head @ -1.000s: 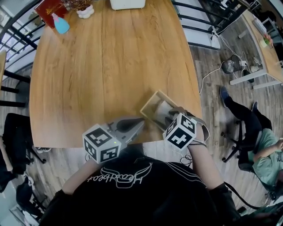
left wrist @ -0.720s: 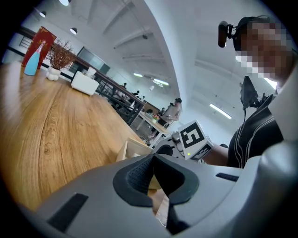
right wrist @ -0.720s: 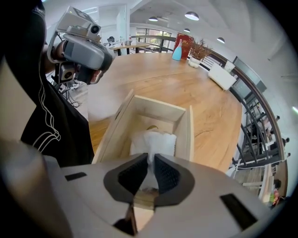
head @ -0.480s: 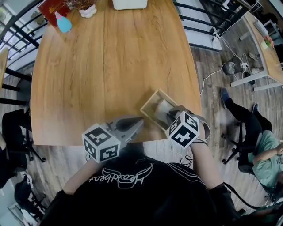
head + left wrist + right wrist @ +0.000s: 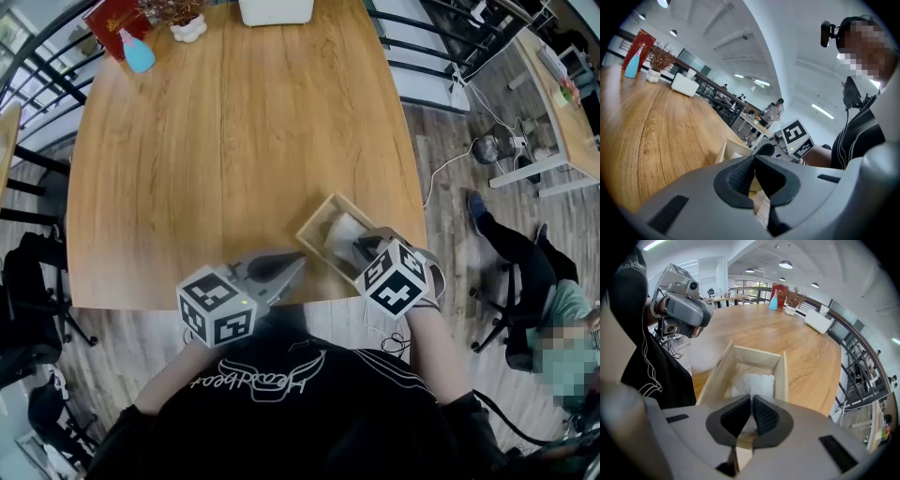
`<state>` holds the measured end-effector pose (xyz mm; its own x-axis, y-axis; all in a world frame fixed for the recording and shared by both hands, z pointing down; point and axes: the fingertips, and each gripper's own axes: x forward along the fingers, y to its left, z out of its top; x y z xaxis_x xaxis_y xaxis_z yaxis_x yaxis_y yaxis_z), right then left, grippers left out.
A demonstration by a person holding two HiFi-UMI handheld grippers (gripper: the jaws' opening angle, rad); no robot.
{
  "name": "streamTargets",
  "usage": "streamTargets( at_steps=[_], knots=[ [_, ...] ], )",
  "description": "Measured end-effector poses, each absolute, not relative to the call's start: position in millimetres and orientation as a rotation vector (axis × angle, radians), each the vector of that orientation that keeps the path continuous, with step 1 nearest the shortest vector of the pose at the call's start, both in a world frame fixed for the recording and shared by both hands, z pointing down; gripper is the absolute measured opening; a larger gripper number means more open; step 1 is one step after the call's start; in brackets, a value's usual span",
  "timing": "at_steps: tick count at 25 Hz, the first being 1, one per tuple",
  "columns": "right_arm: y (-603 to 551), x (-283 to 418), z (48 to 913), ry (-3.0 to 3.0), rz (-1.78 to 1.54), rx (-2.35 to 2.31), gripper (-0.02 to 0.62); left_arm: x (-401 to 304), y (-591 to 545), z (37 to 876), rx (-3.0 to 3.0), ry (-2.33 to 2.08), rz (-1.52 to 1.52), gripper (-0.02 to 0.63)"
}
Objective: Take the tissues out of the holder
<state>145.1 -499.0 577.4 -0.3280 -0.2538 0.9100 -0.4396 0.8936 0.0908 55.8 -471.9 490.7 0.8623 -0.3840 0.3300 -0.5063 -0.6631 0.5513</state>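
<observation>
The table (image 5: 234,141) is supporting the wooden holder (image 5: 314,217) (image 5: 754,352). Just left of the holder, the left gripper (image 5: 300,259) (image 5: 753,159) is keeping its jaws clenched on nothing. Over the holder, the right gripper (image 5: 356,246) (image 5: 751,401), jaws just closing, is pinching the tissues (image 5: 345,228) (image 5: 752,383) inside it

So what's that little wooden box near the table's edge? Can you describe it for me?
The holder is a small rectangular box of pale, bare-looking wood with thin straight walls and an open top. It stands flat on the table near the front edge, turned at an angle to it. White crumpled tissues lie inside. The right gripper reaches in from above, its jaws just closed on the tissues. The left gripper, jaws together, points at the near side; contact is unclear.
</observation>
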Motion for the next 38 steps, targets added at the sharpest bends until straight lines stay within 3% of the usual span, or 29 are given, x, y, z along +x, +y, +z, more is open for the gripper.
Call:
streamTargets(
  at_steps=[25, 38],
  knots=[
    [-478.5, 141.2, 502.2, -2.195, 0.225, 0.795, 0.023, 61.2, -429.2, 468.3, 2.432, -0.651, 0.221, 0.014],
    [-416.4, 162.8, 438.6, -2.335, 0.205, 0.975, 0.023, 74.3, -368.3, 417.0, 2.523, -0.625, 0.122, 0.014]
  ],
)
